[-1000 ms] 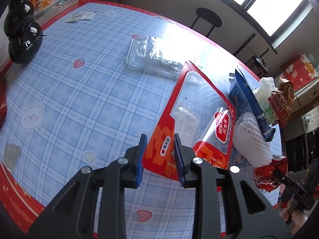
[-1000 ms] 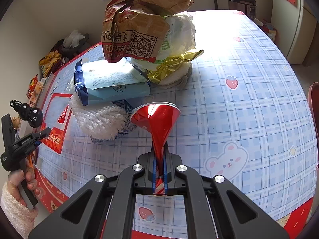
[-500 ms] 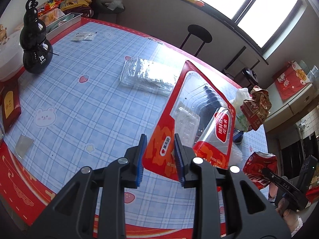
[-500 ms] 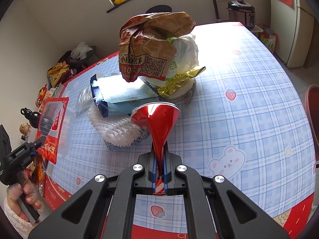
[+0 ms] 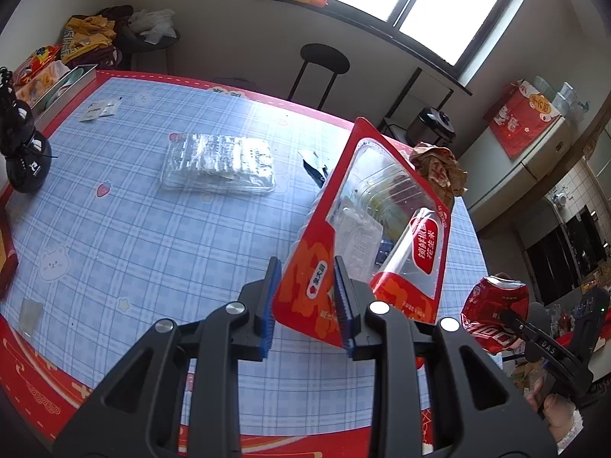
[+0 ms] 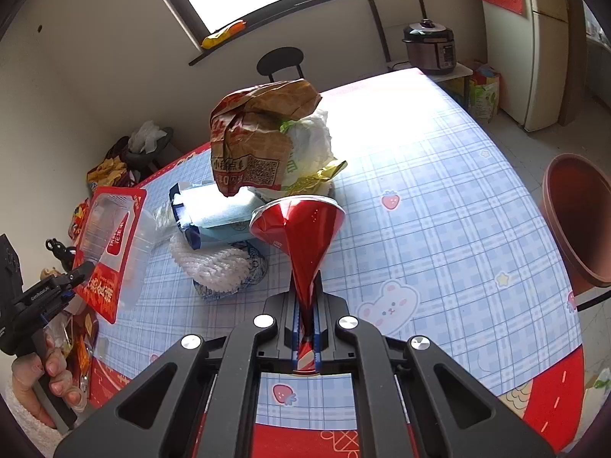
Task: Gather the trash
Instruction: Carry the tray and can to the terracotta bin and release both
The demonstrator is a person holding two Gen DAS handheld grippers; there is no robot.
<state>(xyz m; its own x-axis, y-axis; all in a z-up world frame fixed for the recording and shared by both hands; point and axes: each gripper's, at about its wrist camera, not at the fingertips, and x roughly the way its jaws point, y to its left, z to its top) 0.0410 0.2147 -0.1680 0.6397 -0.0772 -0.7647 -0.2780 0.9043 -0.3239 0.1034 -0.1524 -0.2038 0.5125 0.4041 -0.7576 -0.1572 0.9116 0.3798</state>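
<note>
My left gripper (image 5: pixel 305 301) is shut on the lower corner of a red snack package with a clear window (image 5: pixel 382 225), held tilted above the table; the same package (image 6: pixel 110 240) shows at the left of the right wrist view. My right gripper (image 6: pixel 305 332) is shut on the flattened end of a crushed red soda can (image 6: pixel 301 229), which also appears at the right edge of the left wrist view as the can (image 5: pixel 492 316). A heap of trash stands on the table: a brown paper bag (image 6: pixel 256 133), a white plastic bag (image 6: pixel 309 141), a blue packet (image 6: pixel 217 213) and white foam netting (image 6: pixel 217 267).
A clear plastic tray (image 5: pixel 217 164) and small paper slips (image 5: pixel 99 108) lie on the blue checked tablecloth (image 5: pixel 133 236). A black gourd ornament (image 5: pixel 23 152) stands at the left edge. A red-brown bin (image 6: pixel 580 221) sits beside the table on the right. A stool (image 5: pixel 324 61) stands beyond.
Both grippers have risen and pulled back from the table, each still holding its item. The package has lifted clear of the heap, and more of the room shows in both views.
</note>
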